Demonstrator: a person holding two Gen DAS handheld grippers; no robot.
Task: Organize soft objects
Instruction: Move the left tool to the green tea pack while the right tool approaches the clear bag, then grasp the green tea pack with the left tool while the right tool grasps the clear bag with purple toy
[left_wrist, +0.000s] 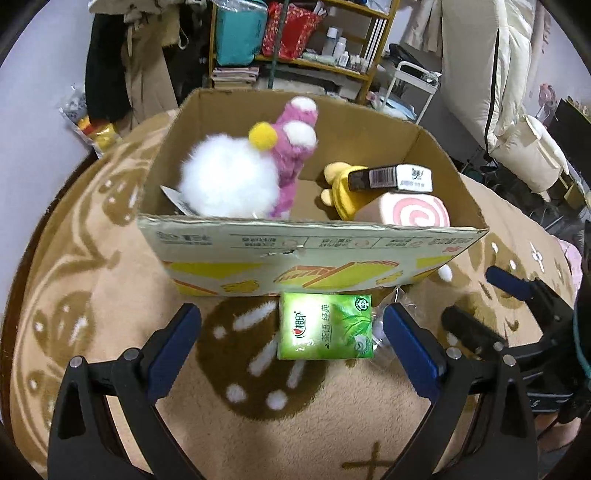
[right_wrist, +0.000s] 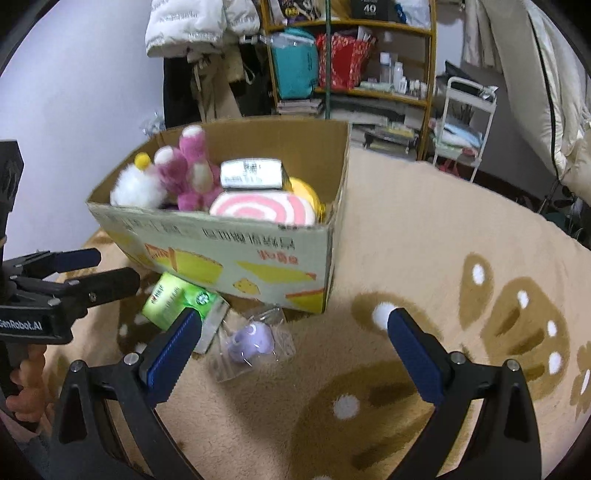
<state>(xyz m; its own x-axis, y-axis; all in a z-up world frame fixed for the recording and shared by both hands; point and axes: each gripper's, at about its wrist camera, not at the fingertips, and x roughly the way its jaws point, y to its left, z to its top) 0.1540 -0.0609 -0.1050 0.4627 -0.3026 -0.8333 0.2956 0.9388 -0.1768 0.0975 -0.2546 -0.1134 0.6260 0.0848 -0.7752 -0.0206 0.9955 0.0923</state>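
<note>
Left wrist view showed the left tongs (left_wrist: 291, 332) spread wide, holding nothing, with the green tissue pack (left_wrist: 325, 326) lying on the blanket (left_wrist: 110, 295) between them, against the cardboard box (left_wrist: 314, 254). Only the right wrist view revealed a bagged purple toy (right_wrist: 249, 339) beside that pack, ahead of the wide, empty right tongs (right_wrist: 295, 332).

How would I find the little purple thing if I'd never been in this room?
Start at the big open cardboard box sitting on the tan patterned blanket. On the blanket just in front of it, right of the green tissue pack, lies a clear crinkly plastic bag. The small round lilac toy is sealed inside, the only purple thing outside the box.
</note>
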